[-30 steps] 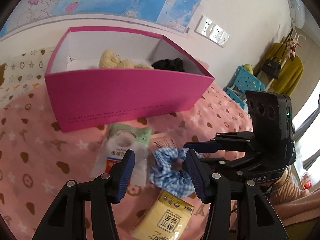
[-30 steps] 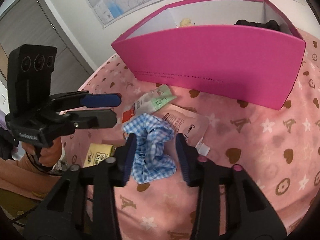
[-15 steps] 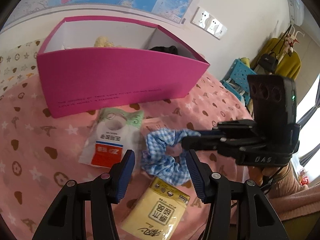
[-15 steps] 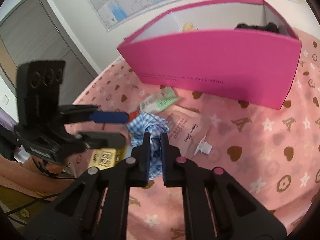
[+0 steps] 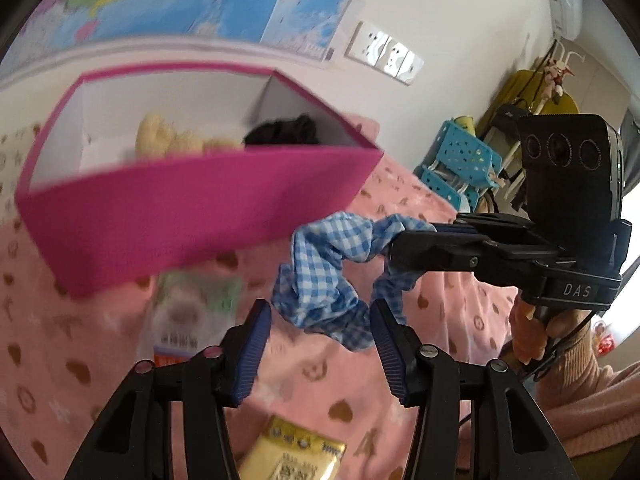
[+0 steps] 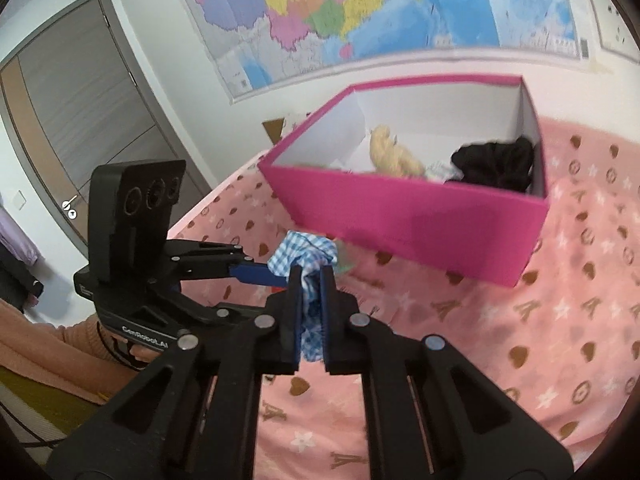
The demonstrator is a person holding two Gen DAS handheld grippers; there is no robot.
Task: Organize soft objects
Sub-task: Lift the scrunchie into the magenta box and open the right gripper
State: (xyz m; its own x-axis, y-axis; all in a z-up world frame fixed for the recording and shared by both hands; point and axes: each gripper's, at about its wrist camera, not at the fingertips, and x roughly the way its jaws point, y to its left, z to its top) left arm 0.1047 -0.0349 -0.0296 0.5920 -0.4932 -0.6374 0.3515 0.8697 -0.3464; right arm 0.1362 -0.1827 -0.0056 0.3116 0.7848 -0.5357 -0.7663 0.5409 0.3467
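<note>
Your open-topped magenta cardboard box [image 6: 420, 216] sits on the pink blanket with brown hearts and white stars [image 6: 560, 320]. Inside it lie a cream plush toy [image 6: 394, 152] towards the middle and a black fabric bundle [image 6: 496, 164] in the right-hand corner, against the white inner wall.

Your right tongs [image 6: 311, 300] are clamped tight on the blue-and-white gingham fabric scrunchie [image 5: 332, 276], which hangs off the blanket, in front of the box's near wall and just beside its lower corner. Your left tongs [image 5: 320, 344] stand partly apart and are closing, with the scrunchie's lower loop dangling between the ribbed blue pads [image 5: 254, 344]; you cannot tell whether they touch it.

On the blanket below lie a blurred white-and-green sachet [image 5: 192, 308] and a yellow packet [image 5: 292, 456].

Behind the box, a coloured wall map [image 6: 360, 12] hangs over a white wall; there are white wall sockets [image 5: 386, 58], a grey door [image 6: 76, 108] and a turquoise plastic stool [image 5: 460, 164]
</note>
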